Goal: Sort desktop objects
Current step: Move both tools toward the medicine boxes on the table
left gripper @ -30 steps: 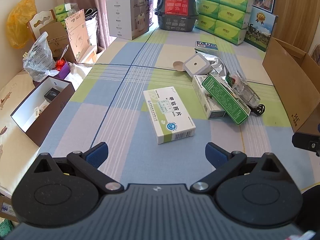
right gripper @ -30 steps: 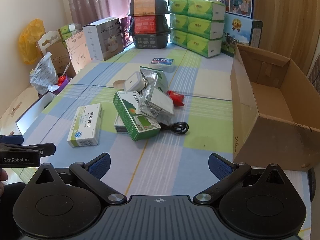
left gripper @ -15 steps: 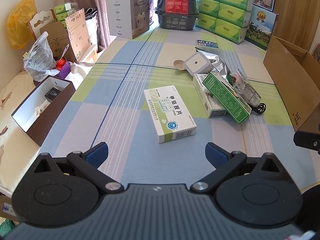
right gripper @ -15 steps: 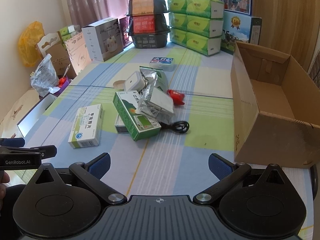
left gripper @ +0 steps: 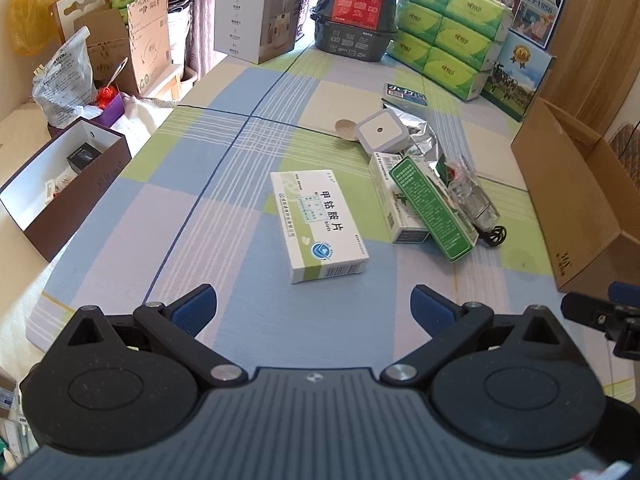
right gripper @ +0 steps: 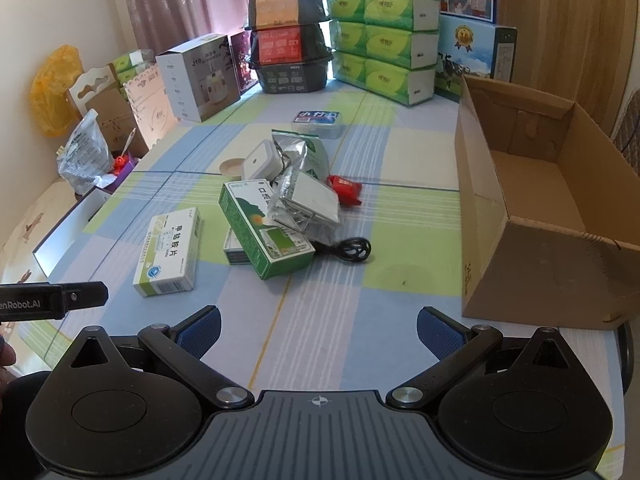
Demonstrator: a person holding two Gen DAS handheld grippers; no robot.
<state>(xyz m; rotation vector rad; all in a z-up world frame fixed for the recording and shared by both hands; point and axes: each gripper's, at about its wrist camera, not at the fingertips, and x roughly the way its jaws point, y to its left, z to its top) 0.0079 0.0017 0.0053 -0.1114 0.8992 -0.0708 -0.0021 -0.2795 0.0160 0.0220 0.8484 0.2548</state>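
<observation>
A white and green medicine box (left gripper: 318, 224) (right gripper: 170, 254) lies flat on the checked tablecloth, just ahead of my open left gripper (left gripper: 314, 306). To its right is a heap: a green carton (left gripper: 432, 208) (right gripper: 266, 230) leaning on a white box, a clear packet (right gripper: 306, 204), a foil bag (right gripper: 300, 152), a white square gadget (left gripper: 380, 133) (right gripper: 260, 159), a red packet (right gripper: 346, 189) and a black cable (right gripper: 352, 249). My right gripper (right gripper: 318, 326) is open and holds nothing, low over the near table edge. An open cardboard box (right gripper: 536, 200) stands at the right.
A brown tray-like box (left gripper: 60, 184) sits off the table's left side. At the far end stand a white appliance carton (right gripper: 198, 76), stacked black containers (right gripper: 290, 56) and green tissue packs (right gripper: 384, 40). A small blue-lidded tin (right gripper: 318, 122) lies beyond the heap.
Both grippers have crept slightly forward and the views have shifted a little. Nothing on the table has moved and both jaws stay open.
</observation>
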